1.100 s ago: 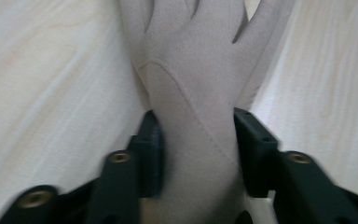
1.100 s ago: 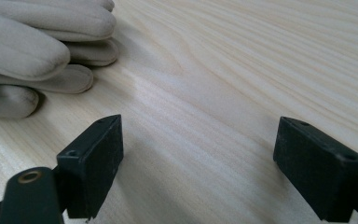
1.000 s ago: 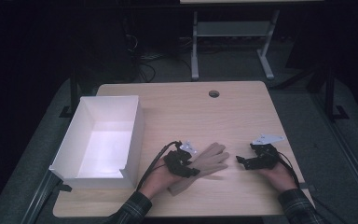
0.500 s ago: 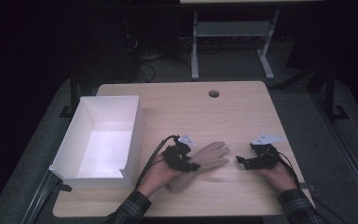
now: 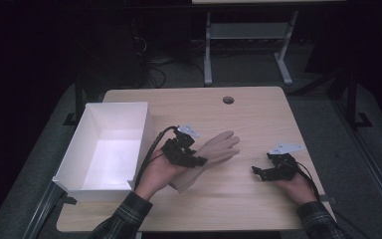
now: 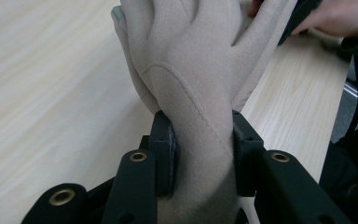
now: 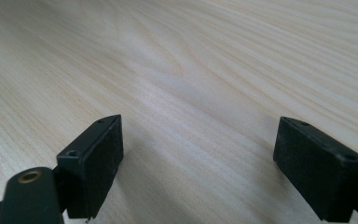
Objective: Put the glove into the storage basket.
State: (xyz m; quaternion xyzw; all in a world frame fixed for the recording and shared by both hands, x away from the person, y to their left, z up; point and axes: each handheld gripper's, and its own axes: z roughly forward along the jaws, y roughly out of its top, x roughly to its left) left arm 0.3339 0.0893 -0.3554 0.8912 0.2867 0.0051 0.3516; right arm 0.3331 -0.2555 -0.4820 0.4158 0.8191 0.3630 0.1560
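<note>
L gripper [image 6: 203, 154] clamps beige glove [image 6: 191, 60]; R gripper [image 7: 198, 161] agape.

No writing, label, brand mark, number or sign can be read anywhere in these pictures.
</note>
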